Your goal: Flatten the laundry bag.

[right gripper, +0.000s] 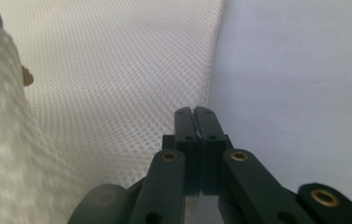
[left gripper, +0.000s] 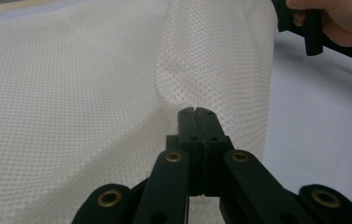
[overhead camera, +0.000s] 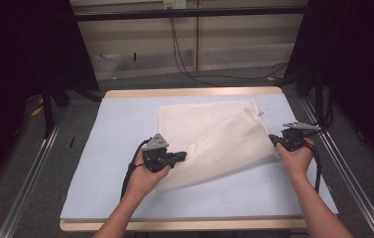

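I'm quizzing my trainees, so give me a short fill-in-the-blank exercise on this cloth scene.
1. The white mesh cloth lies on a pale ___ mat.
2. The left gripper has its jaws ___.
3. In the high view, the right gripper is at the cloth's ___ edge.

Missing words: blue; shut; right

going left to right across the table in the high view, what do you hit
bare pale blue mat → left gripper, jaws shut at the cloth's near edge → white mesh cloth → right gripper, jaws shut at the cloth's right edge → right rim of the table
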A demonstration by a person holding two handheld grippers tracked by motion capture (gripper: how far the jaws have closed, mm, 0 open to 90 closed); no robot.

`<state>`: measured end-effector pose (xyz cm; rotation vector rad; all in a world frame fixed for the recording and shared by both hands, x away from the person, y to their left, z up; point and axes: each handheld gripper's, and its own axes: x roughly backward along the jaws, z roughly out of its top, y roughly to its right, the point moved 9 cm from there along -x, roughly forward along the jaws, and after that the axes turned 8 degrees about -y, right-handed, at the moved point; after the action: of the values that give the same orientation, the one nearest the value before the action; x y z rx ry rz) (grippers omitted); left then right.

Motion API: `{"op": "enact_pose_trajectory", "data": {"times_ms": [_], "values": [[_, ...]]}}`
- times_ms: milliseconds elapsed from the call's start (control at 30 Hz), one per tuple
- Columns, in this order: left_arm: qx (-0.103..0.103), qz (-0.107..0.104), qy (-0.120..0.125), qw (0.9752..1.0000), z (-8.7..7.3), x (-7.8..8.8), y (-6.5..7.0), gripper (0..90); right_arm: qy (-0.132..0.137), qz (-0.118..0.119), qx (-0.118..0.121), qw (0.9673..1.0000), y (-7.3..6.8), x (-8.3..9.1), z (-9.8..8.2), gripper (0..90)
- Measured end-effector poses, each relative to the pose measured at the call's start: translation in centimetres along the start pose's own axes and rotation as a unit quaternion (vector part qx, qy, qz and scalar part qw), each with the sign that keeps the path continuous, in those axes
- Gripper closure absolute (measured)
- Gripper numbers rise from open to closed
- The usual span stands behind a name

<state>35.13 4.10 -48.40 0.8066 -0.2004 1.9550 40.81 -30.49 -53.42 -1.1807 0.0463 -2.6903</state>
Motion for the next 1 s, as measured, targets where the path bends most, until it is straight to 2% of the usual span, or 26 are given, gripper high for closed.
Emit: {"op": "enact_pose_trajectory", "data": {"times_ms": [100, 133, 200, 233, 300, 400, 467, 533, 600, 733, 833, 900, 933, 1000], "values": [[-0.001, -0.001, 0.0, 1.0, -0.2, 0.1, 0.7, 90.0, -0.004, 0.012, 0.006, 0.9999, -0.4, 0.2, -0.4, 86.7], [0.001, -0.003, 0.004, 1.0, -0.2, 0.2, 0.9, 90.0, 0.0, 0.014, 0.007, 0.9999, -0.5, 0.4, -0.5, 82.8], [0.007, -0.009, 0.006, 0.9999, -0.3, 0.3, 1.3, 90.0, 0.012, 0.005, 0.001, 0.9999, -0.3, 1.1, -0.4, 77.3], [0.007, -0.011, 0.006, 0.9999, -0.3, 0.3, 1.4, 90.0, 0.017, 0.019, -0.006, 0.9997, -0.5, 1.6, -0.3, 73.9], [0.007, -0.012, 0.003, 0.9999, -0.5, 0.2, 1.7, 90.0, 0.02, 0.032, -0.009, 0.9993, -0.7, 2.4, -0.3, 68.3], [0.004, -0.021, -0.004, 0.9998, -0.8, -0.2, 2.4, 90.0, 0.026, 0.063, -0.009, 0.9976, -1.4, 3.6, -0.3, 66.3], [0.001, -0.025, -0.004, 0.9997, -0.8, -0.2, 2.8, 90.0, 0.028, 0.08, 0.003, 0.9964, -1.9, 4.2, -0.5, 67.0], [0.006, -0.032, -0.002, 0.9995, -0.8, 0.0, 3.0, 90.0, 0.026, 0.095, 0.011, 0.9951, -2.3, 4.5, -1.0, 72.0], [0.01, -0.032, 0.0, 0.9995, -0.8, 0.2, 3.0, 89.8, 0.022, 0.116, 0.015, 0.9928, -2.7, 4.7, -1.6, 75.3], [0.022, -0.032, 0.011, 0.9992, -0.5, 0.5, 2.7, 88.3, 0.017, 0.145, 0.032, 0.9888, -3.6, 5.0, -2.8, 84.5], [0.03, -0.03, 0.016, 0.999, -0.2, 0.9, 2.4, 87.0, 0.005, 0.158, 0.055, 0.9859, -3.8, 5.2, -3.8, 90.0], [0.045, -0.024, 0.029, 0.9983, 0.2, 1.3, 2.1, 80.7, -0.004, 0.163, 0.064, 0.9846, -3.8, 5.2, -4.4, 90.0], [0.052, -0.029, 0.027, 0.9979, 0.2, 1.5, 2.0, 79.4, -0.012, 0.16, 0.07, 0.9845, -3.8, 5.2, -4.8, 90.0], [0.064, -0.021, 0.029, 0.9973, 0.3, 2.0, 1.4, 76.1, -0.02, 0.16, 0.074, 0.9841, -3.7, 5.2, -5.3, 90.0]]}}
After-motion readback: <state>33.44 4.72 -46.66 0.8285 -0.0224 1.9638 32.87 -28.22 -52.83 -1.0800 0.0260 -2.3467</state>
